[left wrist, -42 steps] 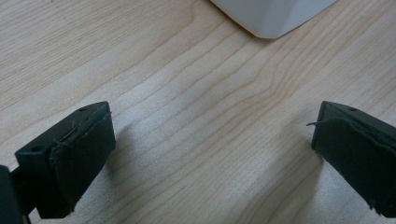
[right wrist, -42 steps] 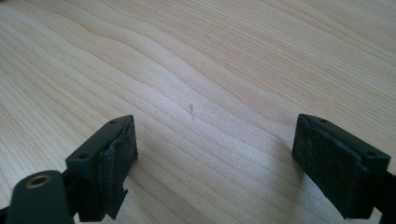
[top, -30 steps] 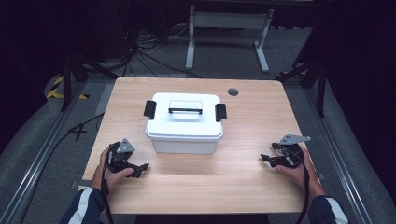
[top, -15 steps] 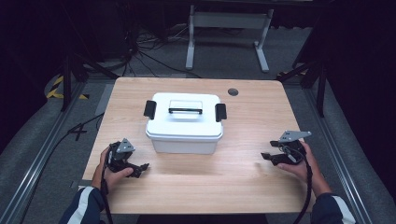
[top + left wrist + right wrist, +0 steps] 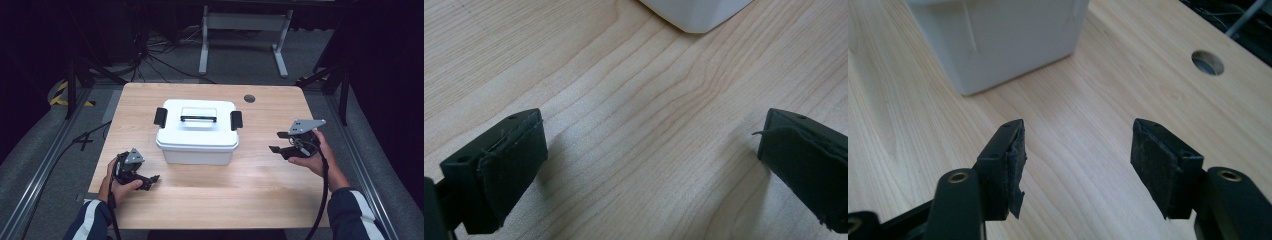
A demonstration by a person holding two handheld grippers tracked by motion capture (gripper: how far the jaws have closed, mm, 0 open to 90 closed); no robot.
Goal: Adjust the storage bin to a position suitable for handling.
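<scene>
No writing is showing on the white box (image 5: pixel 196 131); left gripper (image 5: pixel 150 181) is gaping wide and empty; right gripper (image 5: pixel 1075 165), empty, has just been narrowing, its view catching the table's hole (image 5: pixel 1207 62)

Grey carpet floor (image 5: pixel 45 150), dark room, white frame (image 5: pixel 243 22)

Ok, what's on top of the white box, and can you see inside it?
The white box wears a white lid with a black handle and a black side latch at each end. The closed lid covers whatever is inside.
</scene>
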